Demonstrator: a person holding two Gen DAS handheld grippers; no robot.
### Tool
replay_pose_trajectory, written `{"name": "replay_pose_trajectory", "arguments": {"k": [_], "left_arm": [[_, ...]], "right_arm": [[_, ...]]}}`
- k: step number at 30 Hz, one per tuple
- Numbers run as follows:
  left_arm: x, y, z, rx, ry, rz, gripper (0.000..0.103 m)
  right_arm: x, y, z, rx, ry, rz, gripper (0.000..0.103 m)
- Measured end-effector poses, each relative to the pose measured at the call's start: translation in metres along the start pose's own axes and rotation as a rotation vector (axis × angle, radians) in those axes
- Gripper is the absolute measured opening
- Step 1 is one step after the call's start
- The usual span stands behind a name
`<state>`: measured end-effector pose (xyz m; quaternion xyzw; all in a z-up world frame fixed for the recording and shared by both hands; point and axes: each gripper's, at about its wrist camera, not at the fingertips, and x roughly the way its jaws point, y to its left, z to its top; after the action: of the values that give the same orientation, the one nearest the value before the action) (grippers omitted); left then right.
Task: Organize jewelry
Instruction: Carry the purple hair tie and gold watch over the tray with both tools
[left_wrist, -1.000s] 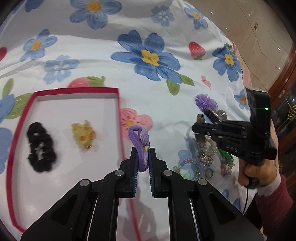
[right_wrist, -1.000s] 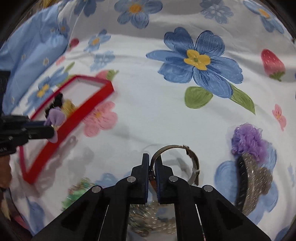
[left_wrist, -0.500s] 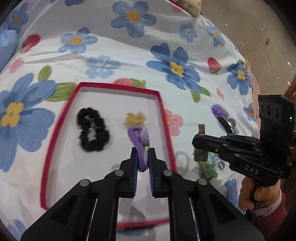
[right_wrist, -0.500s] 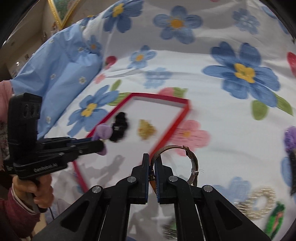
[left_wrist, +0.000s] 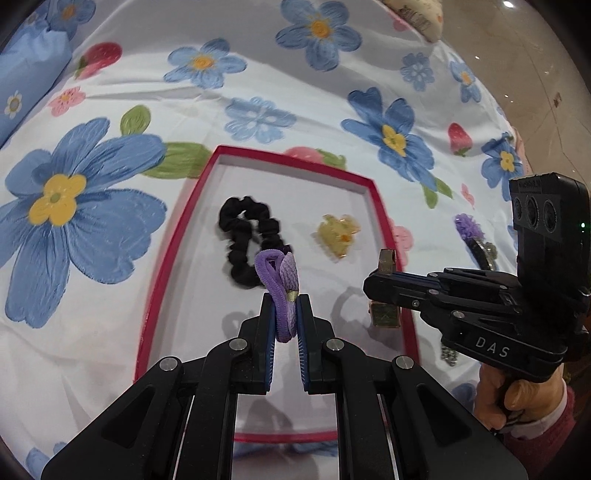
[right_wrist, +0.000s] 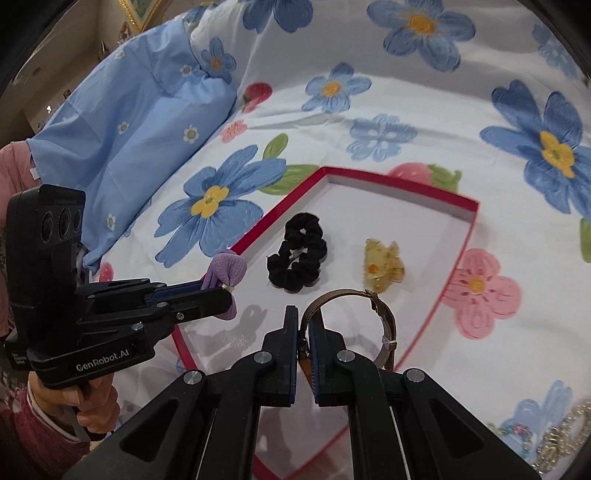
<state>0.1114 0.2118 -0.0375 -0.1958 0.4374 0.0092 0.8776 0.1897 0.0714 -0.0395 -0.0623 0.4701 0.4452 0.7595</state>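
Note:
A red-rimmed white tray (left_wrist: 181, 229) lies on the flowered bedsheet and holds a black scrunchie (left_wrist: 247, 240) and a yellow hair claw (left_wrist: 338, 234). My left gripper (left_wrist: 286, 306) is shut on a purple hair tie (left_wrist: 280, 277) and holds it above the tray's middle. My right gripper (right_wrist: 303, 321) is shut on a gold watch (right_wrist: 384, 317) and holds it above the tray's right side. The tray (right_wrist: 469, 236), scrunchie (right_wrist: 299, 258), claw (right_wrist: 382, 264) and purple tie (right_wrist: 225, 273) also show in the right wrist view.
More jewelry lies on the sheet right of the tray: a purple hair piece (left_wrist: 469, 229), and pearl and bead bracelets (right_wrist: 554, 439). A blue pillow (right_wrist: 122, 129) lies at the far left. The bed edge and floor (left_wrist: 535, 55) are at the far right.
Both grippers have moved left from the jewelry pile to above the tray, carrying the purple hair tie and the watch. Both stay shut.

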Motion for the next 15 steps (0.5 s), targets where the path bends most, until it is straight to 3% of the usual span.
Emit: {"name": "replay_pose_trajectory", "arguments": {"k": [15], "left_arm": [[0.047,0.016,0.006,-0.016,0.094,0.02,0.01]], "right_arm": [[0.047,-0.01,0.014,0.004,0.125,-0.052,0.006]]}}
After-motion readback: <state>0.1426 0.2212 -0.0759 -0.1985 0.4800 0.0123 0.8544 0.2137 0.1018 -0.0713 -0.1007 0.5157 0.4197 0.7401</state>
